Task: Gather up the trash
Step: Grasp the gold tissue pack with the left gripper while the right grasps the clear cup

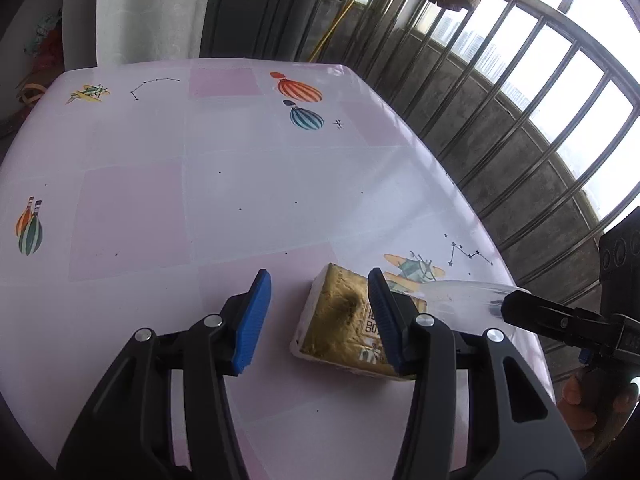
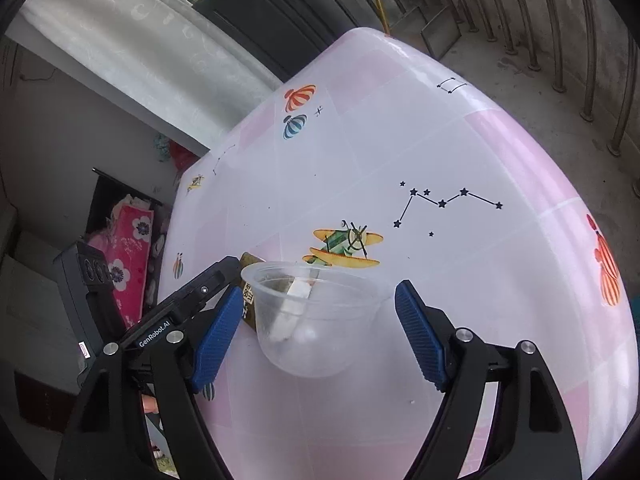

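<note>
Gold packet point(image 1: 340, 320) and clear plastic cup point(image 2: 316, 316) are seen near right edge of table point(image 1: 160, 208), apparently touching. Left gripper point(image 1: 320, 316) is held open over packet; right gripper point(image 2: 316, 332) is held open around cup, nothing gripped. Risk is judged: thin cup crushed or pushed off edge if jaws are closed unevenly.

A balcony worktop under a pink-and-white printed cover

The worktop point(image 1: 224, 168) carries prints of hot-air balloons point(image 1: 299, 91), a biplane point(image 2: 345, 247) and star constellations point(image 2: 442, 202). Behind it stand a metal railing point(image 1: 532, 92), a white curtain point(image 1: 148, 8) and a yellow pole point(image 1: 332, 28); floral pink bedding point(image 2: 132, 256) lies indoors.
</note>
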{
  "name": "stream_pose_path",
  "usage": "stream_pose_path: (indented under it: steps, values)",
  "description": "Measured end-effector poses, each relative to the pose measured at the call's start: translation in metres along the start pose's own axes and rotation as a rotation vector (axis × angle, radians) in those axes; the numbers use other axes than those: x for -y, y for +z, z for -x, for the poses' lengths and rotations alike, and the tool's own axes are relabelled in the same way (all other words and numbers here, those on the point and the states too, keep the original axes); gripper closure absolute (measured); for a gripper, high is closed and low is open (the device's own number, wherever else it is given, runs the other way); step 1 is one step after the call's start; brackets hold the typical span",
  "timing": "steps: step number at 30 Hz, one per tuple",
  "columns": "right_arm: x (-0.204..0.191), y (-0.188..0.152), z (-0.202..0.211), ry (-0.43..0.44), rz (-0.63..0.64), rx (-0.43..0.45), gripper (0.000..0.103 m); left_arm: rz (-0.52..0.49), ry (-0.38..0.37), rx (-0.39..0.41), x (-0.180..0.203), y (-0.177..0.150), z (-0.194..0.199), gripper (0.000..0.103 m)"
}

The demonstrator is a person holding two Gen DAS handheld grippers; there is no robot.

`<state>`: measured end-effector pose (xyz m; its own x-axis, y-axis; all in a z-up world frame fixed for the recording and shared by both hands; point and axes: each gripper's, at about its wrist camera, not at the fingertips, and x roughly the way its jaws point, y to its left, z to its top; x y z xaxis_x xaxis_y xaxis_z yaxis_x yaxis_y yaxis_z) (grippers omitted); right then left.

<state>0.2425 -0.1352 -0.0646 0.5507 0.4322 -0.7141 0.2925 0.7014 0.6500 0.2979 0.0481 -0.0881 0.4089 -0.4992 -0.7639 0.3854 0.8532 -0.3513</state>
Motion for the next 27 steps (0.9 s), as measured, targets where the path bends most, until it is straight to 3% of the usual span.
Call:
stream_pose_path:
  steps: [6,13,21,24,27]
  values:
    - [0.003,0.002,-0.005,0.021,0.0,-0.005,0.026,-0.017,-0.059,-0.019,0.0,-0.01,-0.007,0.064]
    - [0.003,-0.016,0.007,0.041,0.039,-0.054,0.027,-0.054,-0.062,-0.051,0.01,-0.039,0.016,0.064]
    - [0.009,-0.087,0.055,0.047,0.129,-0.071,0.027,-0.094,-0.134,-0.077,0.034,-0.123,0.064,0.064]
    - [0.004,-0.119,0.079,-0.013,0.237,-0.038,0.027,-0.092,-0.161,-0.088,0.043,-0.152,0.082,0.064]
    - [-0.004,-0.148,0.099,-0.083,0.355,0.0,0.027,-0.105,-0.142,-0.079,0.05,-0.175,0.097,0.064]
